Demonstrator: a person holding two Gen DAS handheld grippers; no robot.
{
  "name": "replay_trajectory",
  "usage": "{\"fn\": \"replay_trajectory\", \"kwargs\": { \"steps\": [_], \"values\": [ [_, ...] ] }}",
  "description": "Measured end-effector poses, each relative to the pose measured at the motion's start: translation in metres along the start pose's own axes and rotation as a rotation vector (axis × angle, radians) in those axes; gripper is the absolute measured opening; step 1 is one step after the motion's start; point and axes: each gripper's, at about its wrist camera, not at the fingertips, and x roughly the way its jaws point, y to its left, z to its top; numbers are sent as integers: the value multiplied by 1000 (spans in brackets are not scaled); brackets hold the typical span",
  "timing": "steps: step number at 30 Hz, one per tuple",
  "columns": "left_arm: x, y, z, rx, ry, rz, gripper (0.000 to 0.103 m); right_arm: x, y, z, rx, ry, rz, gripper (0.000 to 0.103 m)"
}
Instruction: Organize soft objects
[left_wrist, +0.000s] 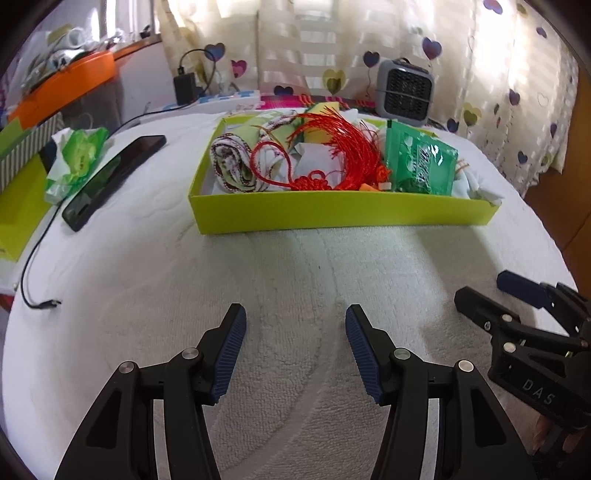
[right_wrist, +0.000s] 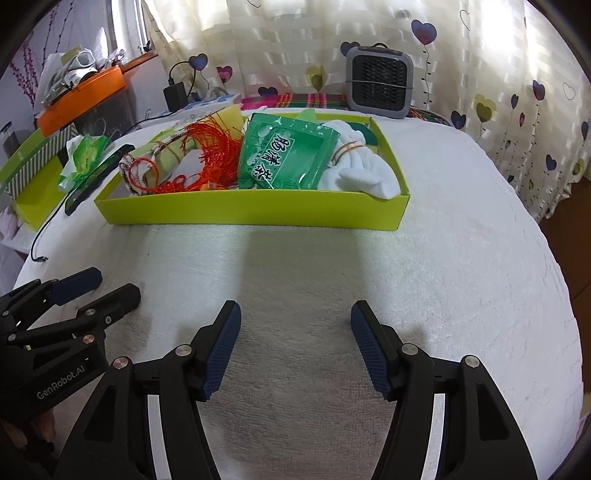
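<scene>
My left gripper and right gripper hover over the white towel, jaws wide, holding nothing. The soft items lie in the green tray: red tassel, green packet, white socks. All look light and limp; I judge the socks best pinched at their banded middle.
</scene>
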Motion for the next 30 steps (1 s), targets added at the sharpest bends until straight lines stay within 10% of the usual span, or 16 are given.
{"fn": "replay_trajectory", "kwargs": {
  "steps": [30],
  "values": [
    [2,-6,0,23,-2,20,60,4,8,0,-40,13,-33,70]
  ]
}}
